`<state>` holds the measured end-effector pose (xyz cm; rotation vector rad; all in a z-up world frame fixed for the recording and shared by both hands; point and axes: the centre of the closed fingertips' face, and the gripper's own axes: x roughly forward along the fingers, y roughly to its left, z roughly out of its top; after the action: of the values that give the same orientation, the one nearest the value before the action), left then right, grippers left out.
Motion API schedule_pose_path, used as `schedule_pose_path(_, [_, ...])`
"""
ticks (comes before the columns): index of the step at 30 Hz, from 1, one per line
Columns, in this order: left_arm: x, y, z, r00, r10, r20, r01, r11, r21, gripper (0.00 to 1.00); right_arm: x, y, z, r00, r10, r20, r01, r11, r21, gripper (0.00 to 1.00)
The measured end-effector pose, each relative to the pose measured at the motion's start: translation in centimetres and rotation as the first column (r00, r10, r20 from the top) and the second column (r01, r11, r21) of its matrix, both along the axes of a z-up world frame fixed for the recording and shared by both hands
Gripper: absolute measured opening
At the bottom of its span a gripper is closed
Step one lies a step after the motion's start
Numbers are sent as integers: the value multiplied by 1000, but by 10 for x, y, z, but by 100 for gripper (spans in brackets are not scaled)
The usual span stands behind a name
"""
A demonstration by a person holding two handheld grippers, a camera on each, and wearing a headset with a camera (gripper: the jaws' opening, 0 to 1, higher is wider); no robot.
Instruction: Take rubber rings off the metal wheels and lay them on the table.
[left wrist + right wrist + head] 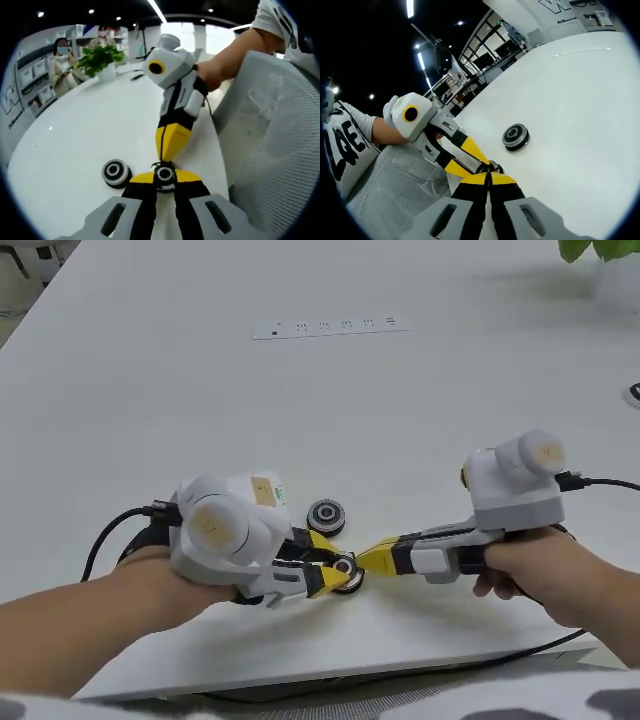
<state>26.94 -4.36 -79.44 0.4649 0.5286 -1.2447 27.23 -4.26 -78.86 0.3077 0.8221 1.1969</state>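
Note:
A small metal wheel (346, 574) with a black rubber ring is held just above the white table (300, 410), and my left gripper (333, 562) is shut on it. In the left gripper view the wheel (164, 176) sits between the yellow fingertips (141, 178). My right gripper (374, 558) comes in from the right, its yellow tips shut and pinching the ring at the wheel's edge (496, 166). A second wheel (326, 516) with its black ring lies flat on the table just beyond, also seen in the gripper views (116, 172) (515, 136).
A white power strip (330, 328) lies far across the table. A potted plant (100, 57) stands at the far end. The table's near edge (330, 672) is close to both hands, with a mesh chair (270, 145) beside it. Cables trail from both grippers.

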Motion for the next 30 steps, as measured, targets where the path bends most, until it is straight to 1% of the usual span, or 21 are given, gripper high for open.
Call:
schedule_pose_path(17, [3,0,-2,1000,1,-3,-1,1000,0,12,-3,5,2,1000,23,4,-23,1000,5,0])
schedule_pose_path(23, [3,0,-3,1000,3,-5,-3,1000,-2,12,-4,6,3,1000,22,-3,-22,1000,15,0])
schedule_pose_path(30, [1,0,-2,1000,2,-5,-2,1000,-5,12,-5,8,4,1000,27,-6,-27,999,29,0])
